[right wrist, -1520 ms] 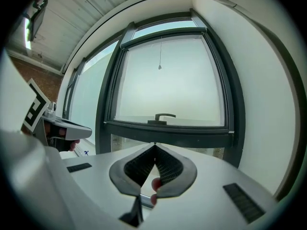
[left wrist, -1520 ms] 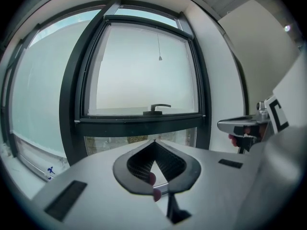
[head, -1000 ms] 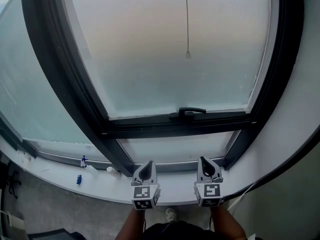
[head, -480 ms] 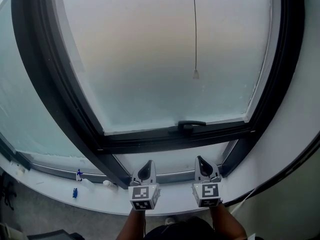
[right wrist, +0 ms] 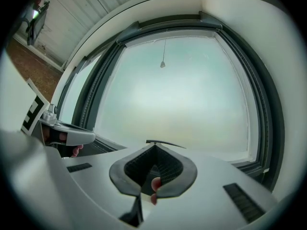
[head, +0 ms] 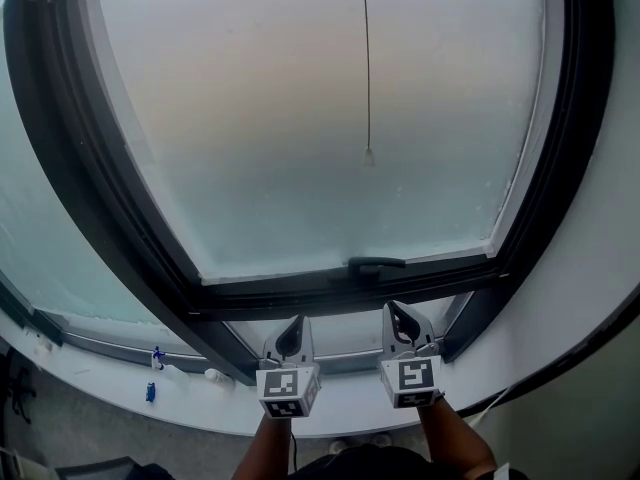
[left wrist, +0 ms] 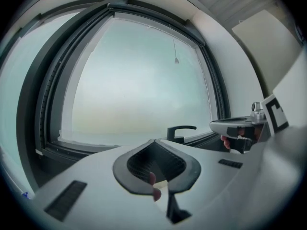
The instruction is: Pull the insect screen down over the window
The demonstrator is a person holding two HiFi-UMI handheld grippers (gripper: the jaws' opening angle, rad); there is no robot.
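Left tongs (head: 292, 333) and right tongs (head: 404, 320): both jaw pairs closed together with nothing clamped, pointing level at the window (head: 300, 118). They're side by side, not touching, in front of the white sill (head: 340, 400). The dark window handle (head: 376, 265) is just ahead, between the two and nearer the right tongs. A thin pull cord (head: 365, 58) hangs down the frosted pane. Its end knob (head: 368, 156) is well above and ahead of both tongs, untouched. Can't make out the insect screen itself. Small blue items (head: 150, 391) on the sill, well left of the left tongs.
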